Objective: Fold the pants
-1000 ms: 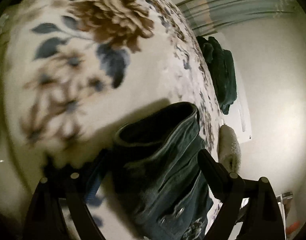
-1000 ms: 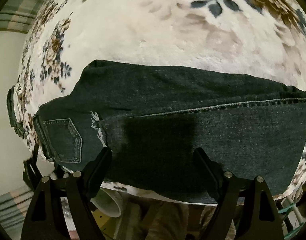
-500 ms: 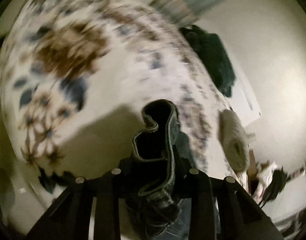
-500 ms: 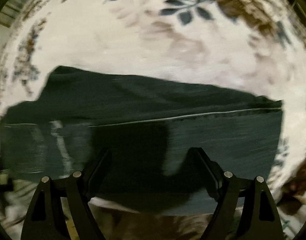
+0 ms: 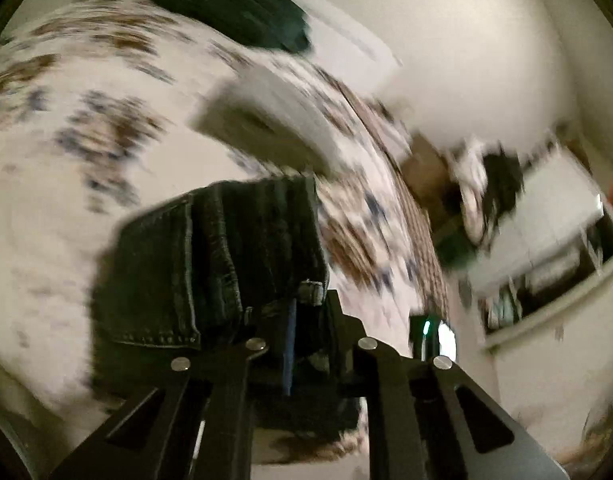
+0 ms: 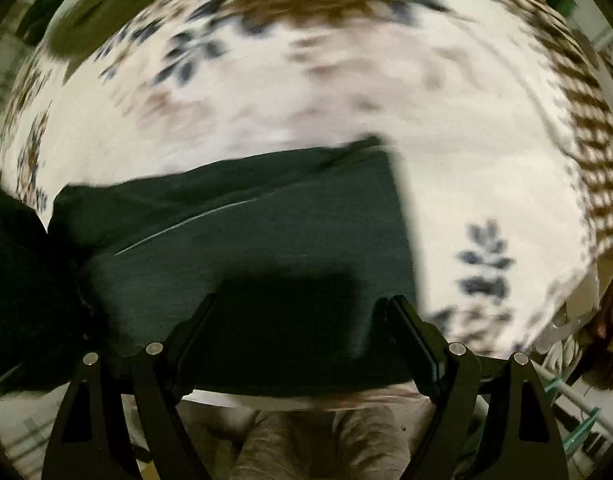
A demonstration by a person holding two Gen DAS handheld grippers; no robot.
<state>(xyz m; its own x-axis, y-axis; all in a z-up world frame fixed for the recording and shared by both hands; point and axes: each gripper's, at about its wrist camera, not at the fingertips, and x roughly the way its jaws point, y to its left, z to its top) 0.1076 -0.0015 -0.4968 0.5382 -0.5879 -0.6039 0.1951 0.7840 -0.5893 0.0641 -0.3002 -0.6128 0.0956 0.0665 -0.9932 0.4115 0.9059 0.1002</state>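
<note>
Dark denim fills the lower middle of both views: the jeans hang bunched in the left wrist view, their stitched hem and seams at about 7 o'clock from the frame centre. The left gripper is pinched narrow on a thick fold of that denim, its two black fingers pressed close on either side of the cloth, with a thin blue strip showing between them. Behind the jeans lies the floral blanket, cream with brown and blue blooms, badly blurred. At 12 o'clock a dark green garment sits at the blanket's far edge. A pale folded item lies on the blanket just above the jeans; blur hides what it is. At 3 o'clock stand pale furniture and clutter, too smeared to name.

In the right wrist view the jeans lie flat across the floral blanket, a pale seam line running from 9 o'clock toward the centre and a straight cut edge at about 3 o'clock. The right gripper stands wide, its fingers spread above the near edge of the denim and gripping nothing. At 6 o'clock, below the blanket's edge, are the person's beige trousers.
</note>
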